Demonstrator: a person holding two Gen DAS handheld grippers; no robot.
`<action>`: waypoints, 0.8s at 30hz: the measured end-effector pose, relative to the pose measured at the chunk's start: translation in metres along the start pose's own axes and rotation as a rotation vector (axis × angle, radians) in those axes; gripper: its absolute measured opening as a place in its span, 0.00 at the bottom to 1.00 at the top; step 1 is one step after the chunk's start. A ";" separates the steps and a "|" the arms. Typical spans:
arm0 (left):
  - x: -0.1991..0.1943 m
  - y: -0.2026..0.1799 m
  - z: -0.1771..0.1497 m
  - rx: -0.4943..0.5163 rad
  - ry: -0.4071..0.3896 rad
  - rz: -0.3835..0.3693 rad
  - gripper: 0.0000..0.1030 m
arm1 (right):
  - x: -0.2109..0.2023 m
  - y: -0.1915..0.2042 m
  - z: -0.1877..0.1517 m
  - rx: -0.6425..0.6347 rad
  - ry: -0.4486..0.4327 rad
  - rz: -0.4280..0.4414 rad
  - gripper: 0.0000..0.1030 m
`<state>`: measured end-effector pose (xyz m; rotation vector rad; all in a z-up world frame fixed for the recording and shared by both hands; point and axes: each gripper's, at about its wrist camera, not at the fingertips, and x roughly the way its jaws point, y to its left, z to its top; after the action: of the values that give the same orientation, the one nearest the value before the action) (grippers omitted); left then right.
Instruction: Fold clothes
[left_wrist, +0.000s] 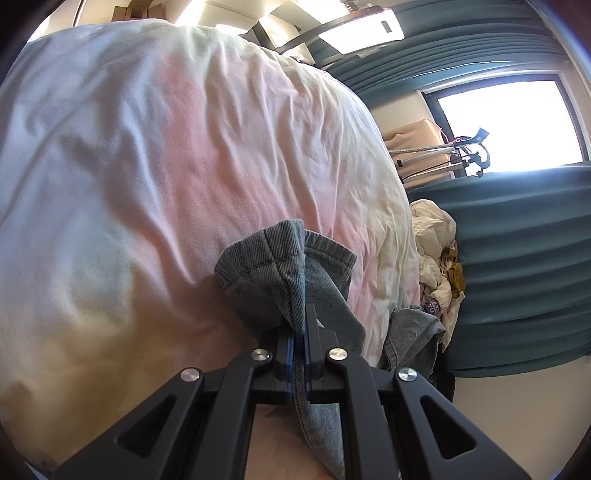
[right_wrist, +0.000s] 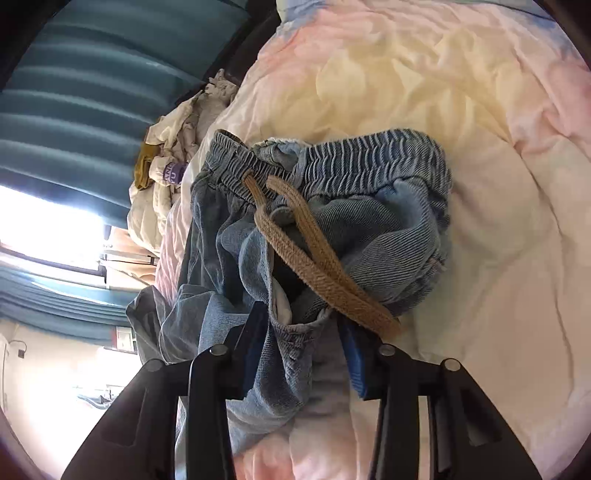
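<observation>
While the denim shorts (right_wrist: 325, 206) lie bunched on the bed's pale pink-and-cream sheet (right_wrist: 461, 110), a heap of other laundry (right_wrist: 173, 162) sits at the bed's edge, against the teal padded wall (right_wrist: 74, 122). That heap is mostly cream cloth, with a mustard piece and a purple label showing. It lies just beside the shorts' waistband and apart from both tools.

From the right wrist view, the right gripper (right_wrist: 306, 343) has its jaws spread, blue pads on either side of a denim edge that lies loose between them; the pads do not press on it. The tan drawstring (right_wrist: 317, 258) runs from the elastic waistband down across the crumpled cloth to just beside the right-hand pad. A bright window shows at the left of this view.

Seen from the left wrist, the left gripper (left_wrist: 301, 325) has its jaws pressed together, pinching a hemmed fold of the denim that stands up above the fingertips and hangs down below them. Most of this view is bare wrinkled sheet. More denim (left_wrist: 413, 339) drapes over the bed's edge to the right, below the laundry heap (left_wrist: 436, 251).

Only the right view shows the waistband and drawstring. Only the left view shows a tan case (left_wrist: 417, 147) and a metal stand by the window (left_wrist: 509, 122).
</observation>
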<state>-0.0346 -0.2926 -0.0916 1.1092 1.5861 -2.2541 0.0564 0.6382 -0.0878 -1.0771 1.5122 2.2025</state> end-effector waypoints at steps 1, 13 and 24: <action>0.000 -0.001 0.000 0.005 -0.004 0.005 0.03 | -0.009 -0.007 0.002 0.000 -0.020 0.018 0.44; 0.003 -0.008 -0.005 0.039 -0.041 0.064 0.04 | -0.008 -0.086 0.026 0.256 -0.121 0.066 0.46; -0.008 -0.019 0.004 0.016 -0.028 -0.117 0.04 | -0.025 0.010 0.050 0.034 -0.267 -0.068 0.17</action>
<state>-0.0414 -0.2901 -0.0717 1.0095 1.6659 -2.3481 0.0467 0.6826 -0.0538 -0.7744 1.3716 2.1649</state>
